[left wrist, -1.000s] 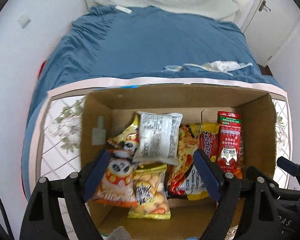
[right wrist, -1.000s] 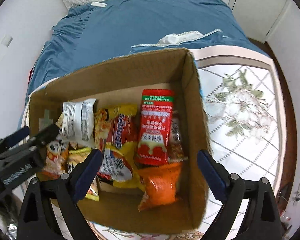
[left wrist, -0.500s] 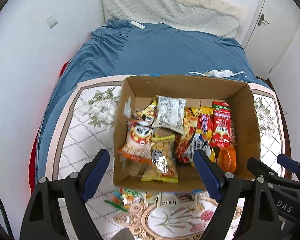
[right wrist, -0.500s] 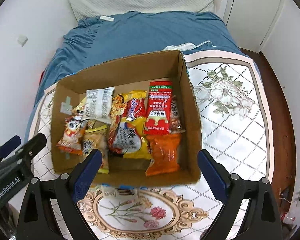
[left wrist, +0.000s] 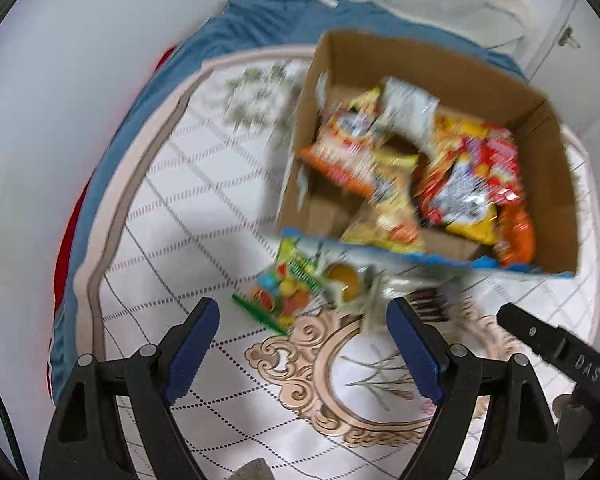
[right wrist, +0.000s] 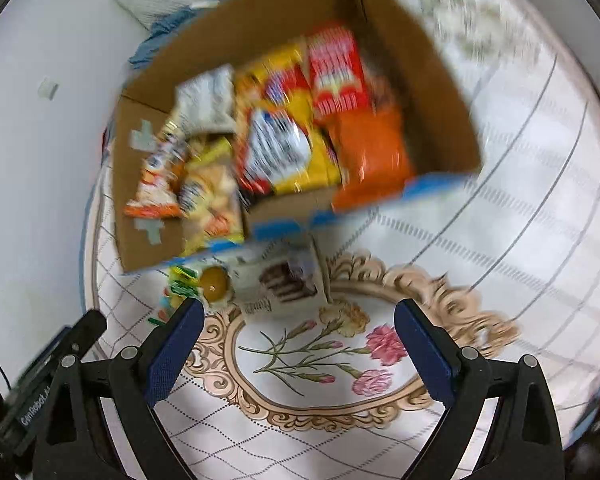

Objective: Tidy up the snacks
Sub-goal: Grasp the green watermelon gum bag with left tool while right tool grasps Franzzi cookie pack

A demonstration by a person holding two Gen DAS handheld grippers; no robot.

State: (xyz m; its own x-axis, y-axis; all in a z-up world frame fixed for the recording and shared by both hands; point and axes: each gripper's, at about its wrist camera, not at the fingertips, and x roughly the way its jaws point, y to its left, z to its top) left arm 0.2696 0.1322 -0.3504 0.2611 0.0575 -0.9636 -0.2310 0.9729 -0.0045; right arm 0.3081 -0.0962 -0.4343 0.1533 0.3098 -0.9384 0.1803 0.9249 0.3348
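Both tongs, left gripper [left wrist: 302, 346] and right gripper [right wrist: 296, 342], released and empty over loose snacks [right wrist: 260, 284] beside full box [left wrist: 556, 184]; next, probably closing on one packet.

Motion blur is smearing the snack packets [left wrist: 416, 168] in the cardboard box [left wrist: 432, 76], so their printing is staying unreadable in both wrist views. The box's near wall is hiding part of the loose packets [right wrist: 256, 284] lying in front of it, and blur is softening those too. The lower picture edge is cutting off the arms of the left gripper [left wrist: 302, 334] and the right gripper [right wrist: 296, 330]. The frame's round rim is clipping the patterned cloth [right wrist: 520, 240].
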